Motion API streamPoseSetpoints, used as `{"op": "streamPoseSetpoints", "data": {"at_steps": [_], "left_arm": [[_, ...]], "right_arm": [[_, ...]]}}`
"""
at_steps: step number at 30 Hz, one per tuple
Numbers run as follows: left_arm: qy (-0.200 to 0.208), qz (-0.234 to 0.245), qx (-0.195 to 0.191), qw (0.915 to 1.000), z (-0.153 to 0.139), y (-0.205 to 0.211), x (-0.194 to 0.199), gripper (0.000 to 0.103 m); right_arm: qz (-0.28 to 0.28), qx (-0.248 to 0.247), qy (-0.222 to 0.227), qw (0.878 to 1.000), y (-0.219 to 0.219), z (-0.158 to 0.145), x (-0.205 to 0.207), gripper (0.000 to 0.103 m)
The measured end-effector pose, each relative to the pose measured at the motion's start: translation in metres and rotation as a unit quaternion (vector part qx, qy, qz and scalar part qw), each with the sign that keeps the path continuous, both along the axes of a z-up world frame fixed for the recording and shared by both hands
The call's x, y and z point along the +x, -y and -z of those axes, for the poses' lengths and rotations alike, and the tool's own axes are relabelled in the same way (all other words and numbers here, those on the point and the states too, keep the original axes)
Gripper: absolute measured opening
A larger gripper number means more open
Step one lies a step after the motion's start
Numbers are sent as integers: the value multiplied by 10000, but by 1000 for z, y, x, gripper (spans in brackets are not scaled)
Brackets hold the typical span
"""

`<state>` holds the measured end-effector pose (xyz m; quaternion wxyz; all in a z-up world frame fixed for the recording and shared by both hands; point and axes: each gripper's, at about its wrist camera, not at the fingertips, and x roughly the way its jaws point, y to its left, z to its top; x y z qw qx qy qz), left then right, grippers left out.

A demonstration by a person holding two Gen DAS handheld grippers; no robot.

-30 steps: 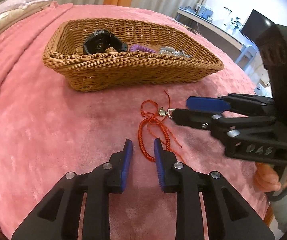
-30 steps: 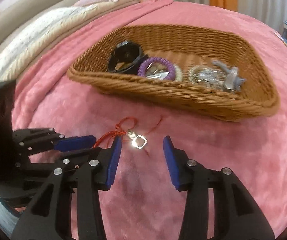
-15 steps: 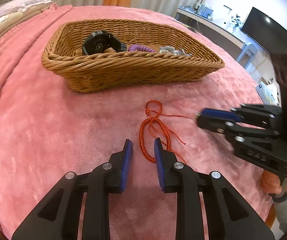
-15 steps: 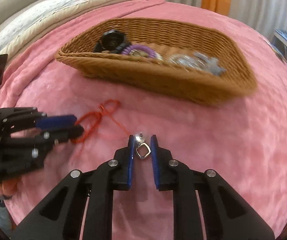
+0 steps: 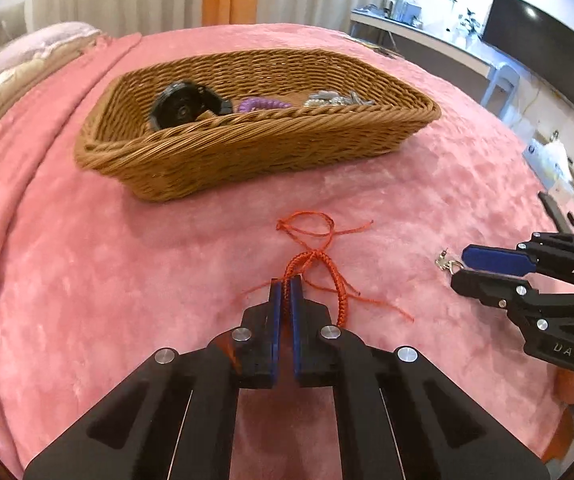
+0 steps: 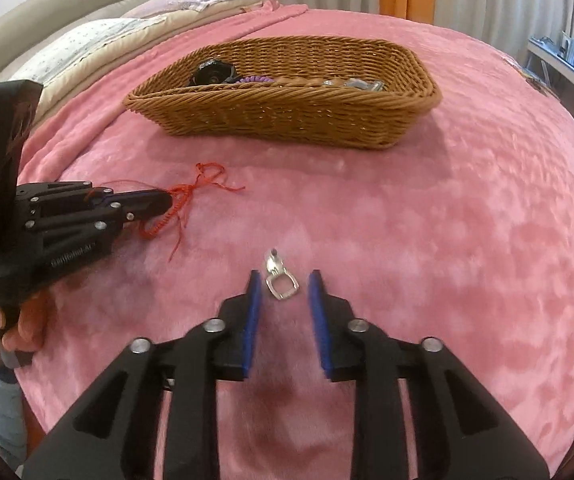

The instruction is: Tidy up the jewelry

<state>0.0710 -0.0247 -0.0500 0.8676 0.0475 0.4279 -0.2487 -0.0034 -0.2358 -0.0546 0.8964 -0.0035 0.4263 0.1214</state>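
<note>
Your left tool point(image 5: 285, 286) is clenched on the red braided bracelet point(image 5: 314, 258). Its jaws have just been closing, and the cord sits pinched between the blue pads. The rest of the bracelet lies on the pink blanket point(image 5: 127, 272) just ahead of the tool, with loose red threads spread around it.

Your right tool point(image 6: 283, 294) is released. Its jaws have just been opening, and the small silver clasp point(image 6: 281, 280) lies on the blanket between the pads without touching them.

Farther back sits the wicker basket point(image 6: 287, 120). Inside it you can see a black watch point(image 5: 185, 106), a purple coil band point(image 5: 263, 103) and some silver pieces point(image 5: 337, 98).
</note>
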Motion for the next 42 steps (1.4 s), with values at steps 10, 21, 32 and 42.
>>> {"op": "streamPoseSetpoints", "data": {"at_steps": [10,21,32,42], "left_arm": [[-243,-21,-159,9996,-1,-28,-24,17],[-381,-71,-168,9991,4,-17,-15,64],[188,40,244,9995,-2,-3,-34,7],[1092,91,-614,9921,-80,-18,-52,7]], "right_arm": [[-111,-396,152,9990,-19,4,-1,41],[-233,-471,238,9983,-25,6,-4,26],[-392,-275,405,9980,-26,-7,-18,13],[-320,9,1290,9911,-11,-87,-32,13]]}}
